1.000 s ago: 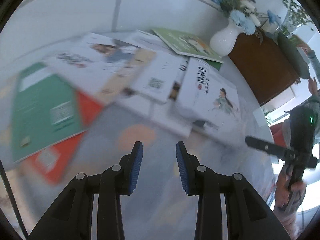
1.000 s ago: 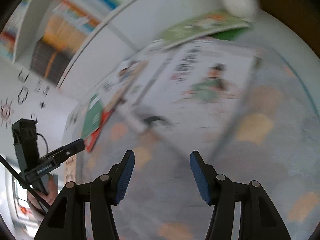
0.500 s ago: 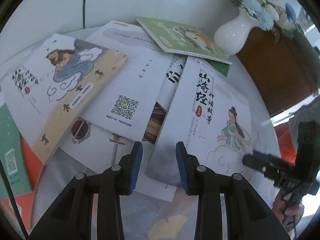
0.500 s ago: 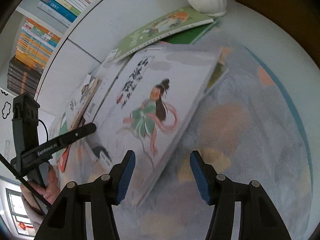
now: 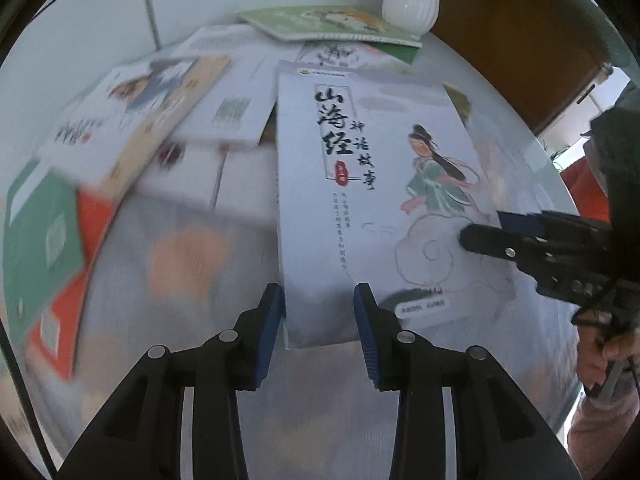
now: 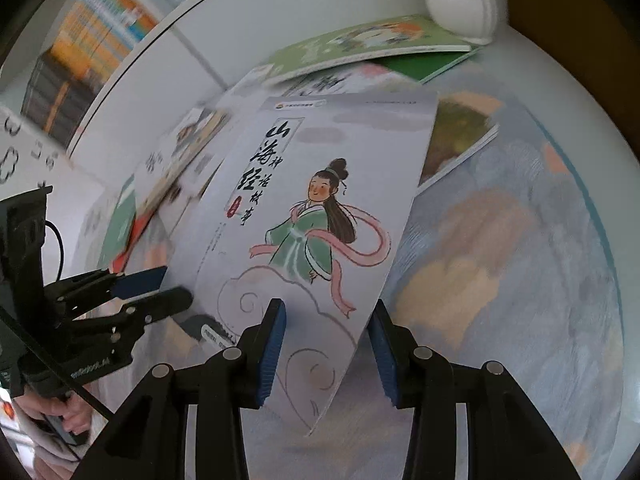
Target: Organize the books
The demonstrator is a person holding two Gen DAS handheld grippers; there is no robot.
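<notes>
**Both tongs at the white storybook**

We see the white storybook atop scattered books on the round table, vase behind. Left gripper straddles its near corner — contact unclear. Right gripper, just narrowing, brackets its lower edge, unpinched.

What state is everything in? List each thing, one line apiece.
White book with a green-robed figure on its cover: closed, face up, atop the pile.
Left gripper: jaws apart, book's corner between them.
Right gripper: jaws have just been closing, apart around the book's edge.
Green paperback book: closed, lying flat.
White ceramic vase: upright.
</notes>
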